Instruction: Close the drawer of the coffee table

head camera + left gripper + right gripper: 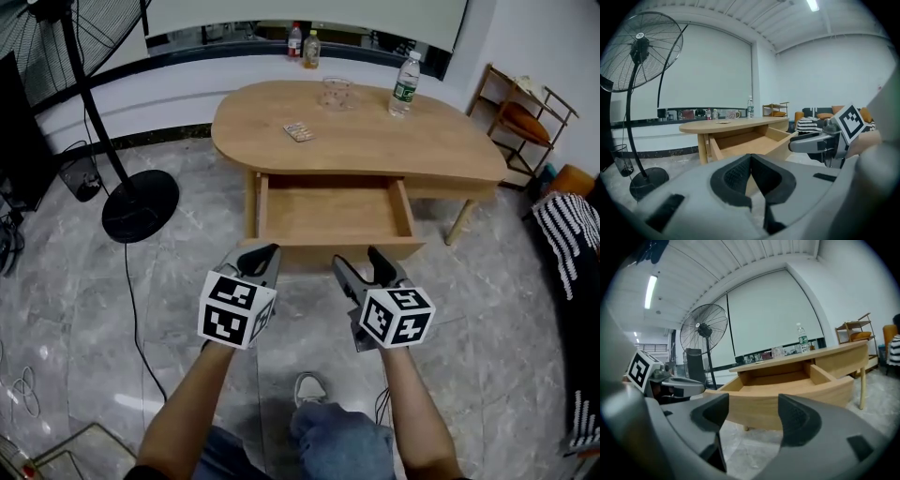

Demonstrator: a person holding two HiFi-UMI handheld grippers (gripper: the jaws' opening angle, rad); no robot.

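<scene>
Looking down on the wooden coffee table (pixel 375 141) at 12 o'clock, with its drawer (pixel 328 214) pulled out toward 6 o'clock and hanging wide open, so not closed yet. Holding both grippers low in front of the curved drawer front, near it but apart from it as far as the gripper views show. Left gripper (pixel 261 255) at about 7 o'clock of the drawer, jaws pressed together at the tips with nothing caught in them. Right gripper (pixel 359 261) at about 5 o'clock, jaws standing well apart, only the drawer front and floor seen through the gap. Up on the tabletop: clear water bottle (pixel 405 86) at 1 o'clock, a glass (pixel 337 93) at 12, a small flat pack (pixel 299 132) at 11. Over at 9 o'clock, a black standing fan (pixel 139 204) on the grey marble floor (pixel 75 309). Down at 6 o'clock, a shoe (pixel 309 386) and a knee in jeans.
</scene>
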